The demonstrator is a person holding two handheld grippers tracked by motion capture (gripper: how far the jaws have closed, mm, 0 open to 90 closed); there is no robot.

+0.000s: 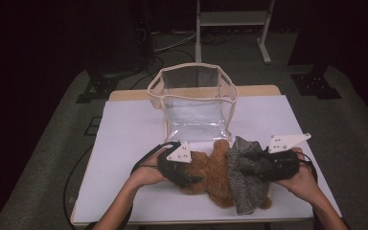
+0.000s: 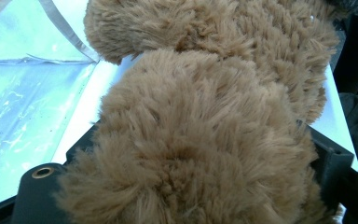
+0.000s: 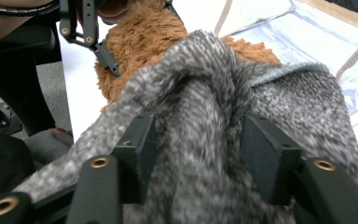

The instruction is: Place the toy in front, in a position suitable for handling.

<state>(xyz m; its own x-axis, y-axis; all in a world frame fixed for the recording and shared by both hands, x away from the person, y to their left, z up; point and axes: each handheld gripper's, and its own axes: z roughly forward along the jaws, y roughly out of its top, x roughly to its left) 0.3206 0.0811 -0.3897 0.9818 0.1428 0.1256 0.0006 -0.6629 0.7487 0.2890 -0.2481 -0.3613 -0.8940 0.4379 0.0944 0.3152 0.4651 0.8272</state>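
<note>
- A brown plush teddy bear (image 1: 211,175) lies on the white-topped counter (image 1: 124,139) in the lower middle of the high view, just below a clear plastic bag with cream fabric trim (image 1: 194,98) that stands open at the centre of the frame.
- A grey speckled knitted garment (image 1: 243,179) drapes over the right part of the bear, its lower edge hanging toward the bottom of the frame.
- The left gripper (image 1: 184,178) comes in from the lower left and sits against the bear's left side. In the left gripper view the fluffy brown fur (image 2: 200,140) bulges between the black jaws and hides most of them — the fur is squeezed between the jaws, so the gripper is grasping the bear.
- The right gripper (image 1: 251,160) reaches in from the lower right of the high view, its tips over the knitted cloth.
- In the right gripper view a thick fold of the grey knit (image 3: 200,121) runs up between the two black pads (image 3: 265,154). The pads stand apart, with a narrow gap on either side of the fold — released, not pinching.
- In the upper left of that view the other gripper's black linkage touches the bear's brown fur (image 3: 144,37), and the clear bag (image 3: 317,32) lies in the upper right.
</note>
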